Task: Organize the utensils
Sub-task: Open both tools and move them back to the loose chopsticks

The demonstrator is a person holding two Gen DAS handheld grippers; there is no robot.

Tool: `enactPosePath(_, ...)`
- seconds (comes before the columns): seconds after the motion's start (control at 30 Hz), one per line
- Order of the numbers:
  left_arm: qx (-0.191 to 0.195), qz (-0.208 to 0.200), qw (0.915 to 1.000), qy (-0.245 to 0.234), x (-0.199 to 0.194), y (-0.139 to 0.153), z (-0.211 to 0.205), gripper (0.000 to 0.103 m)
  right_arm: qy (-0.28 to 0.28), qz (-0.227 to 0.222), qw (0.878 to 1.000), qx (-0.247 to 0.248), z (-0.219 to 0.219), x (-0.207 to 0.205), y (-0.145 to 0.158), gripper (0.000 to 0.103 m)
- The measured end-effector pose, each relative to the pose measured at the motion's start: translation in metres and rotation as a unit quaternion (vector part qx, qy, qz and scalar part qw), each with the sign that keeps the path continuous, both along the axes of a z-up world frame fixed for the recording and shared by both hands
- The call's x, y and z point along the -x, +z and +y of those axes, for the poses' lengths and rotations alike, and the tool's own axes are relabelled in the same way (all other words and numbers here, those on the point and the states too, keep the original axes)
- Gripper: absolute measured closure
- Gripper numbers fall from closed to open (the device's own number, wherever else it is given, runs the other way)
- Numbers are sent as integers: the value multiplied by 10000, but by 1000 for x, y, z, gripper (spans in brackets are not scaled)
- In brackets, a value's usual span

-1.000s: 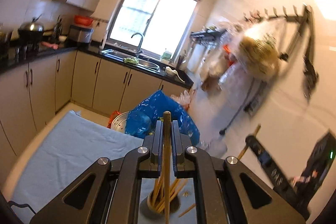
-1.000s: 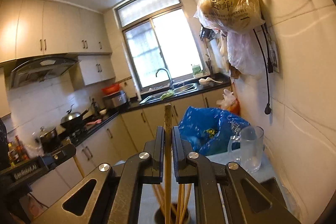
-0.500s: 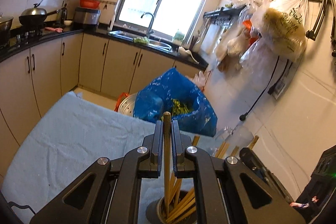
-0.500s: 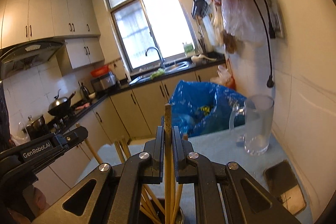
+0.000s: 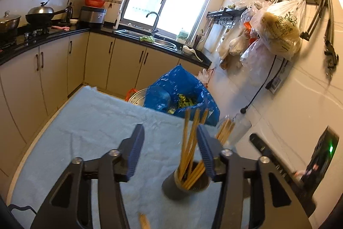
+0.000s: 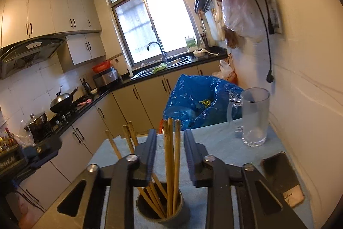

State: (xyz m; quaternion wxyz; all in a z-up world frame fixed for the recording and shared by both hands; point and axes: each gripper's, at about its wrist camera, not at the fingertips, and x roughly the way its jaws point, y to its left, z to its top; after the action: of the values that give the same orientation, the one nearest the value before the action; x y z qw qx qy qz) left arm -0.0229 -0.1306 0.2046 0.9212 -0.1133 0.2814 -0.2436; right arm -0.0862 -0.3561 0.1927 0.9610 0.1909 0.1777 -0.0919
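Both chopsticks I held a second ago now stand in the cup (image 6: 159,209) with the other chopsticks (image 6: 170,156) (near the table's (image 5: 85,121) wall edge); left gripper (image 5: 169,150) and right gripper (image 6: 169,156) jaws are opening, gripping nothing.

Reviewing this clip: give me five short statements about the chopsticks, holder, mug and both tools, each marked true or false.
1. The chopsticks stand in a dark holder. True.
2. The glass mug is full of chopsticks. False: it looks empty.
3. The right tool clamps a chopstick. False: its jaws are opening and the pads are clear of the sticks.
4. The left tool has its jaws apart, opening. True.
5. A phone lies on the blue cloth. True.
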Motion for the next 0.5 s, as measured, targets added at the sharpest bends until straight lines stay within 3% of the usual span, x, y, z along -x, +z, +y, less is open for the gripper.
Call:
enactPosePath(0.13,-359,140,9990,233,29,-25,28,41,97,236,9997,67,12,27,-8,65)
enactPosePath(0.27,-918,346,9928,681,57,-64,54,41,566,781,9953,-5,38,49,-41,64)
enactPosePath(0.43,-1326,749,9837,952,87,-112,80,41,1459,1519,9775,-101,88,64,-99,65)
enactPosePath(0.5,-1399,973,9810,928,91,-125,87,41,1769,1833,9670,-70,108,67,-121,72)
